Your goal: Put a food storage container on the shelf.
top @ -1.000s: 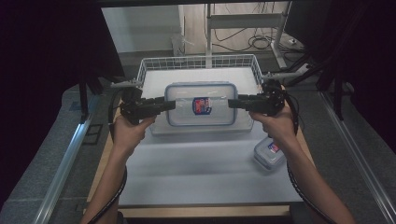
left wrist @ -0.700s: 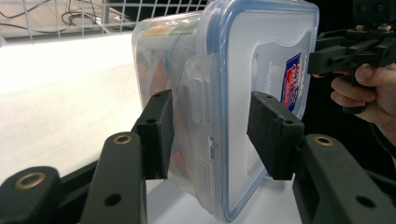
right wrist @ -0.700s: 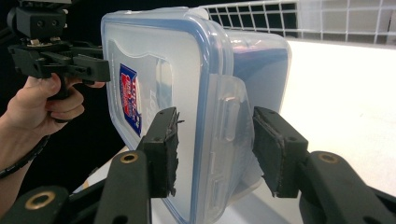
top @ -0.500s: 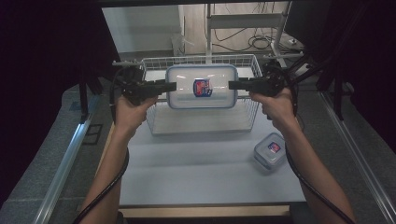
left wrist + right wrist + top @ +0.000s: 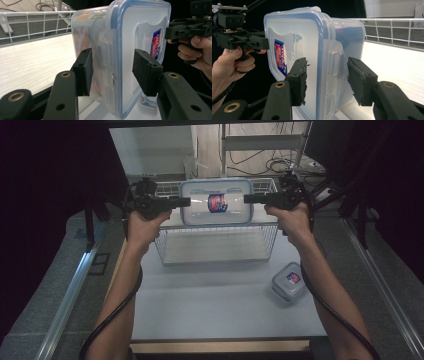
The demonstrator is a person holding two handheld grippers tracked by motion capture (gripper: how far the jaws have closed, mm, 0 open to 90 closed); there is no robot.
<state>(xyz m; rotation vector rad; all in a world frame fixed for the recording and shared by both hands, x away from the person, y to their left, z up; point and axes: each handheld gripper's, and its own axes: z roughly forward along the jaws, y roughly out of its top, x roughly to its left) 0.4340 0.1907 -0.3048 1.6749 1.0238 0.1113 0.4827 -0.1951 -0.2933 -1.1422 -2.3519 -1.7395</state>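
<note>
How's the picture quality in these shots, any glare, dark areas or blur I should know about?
High view: soft and slightly blurred, dark at both sides, with the table brightly lit and the large container washed pale. Left gripper view: sharp on the pads, while the basket behind is softer. Right gripper view: bright table on the right, black background on the left.

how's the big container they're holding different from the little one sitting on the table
The big container is clearly larger than the small container. The big container is held up over the wire basket, gripped at its ends by the left gripper and right gripper; the small container rests flat on the table, untouched. Both are clear plastic with blue-trimmed lids and a red-and-blue label.
</note>
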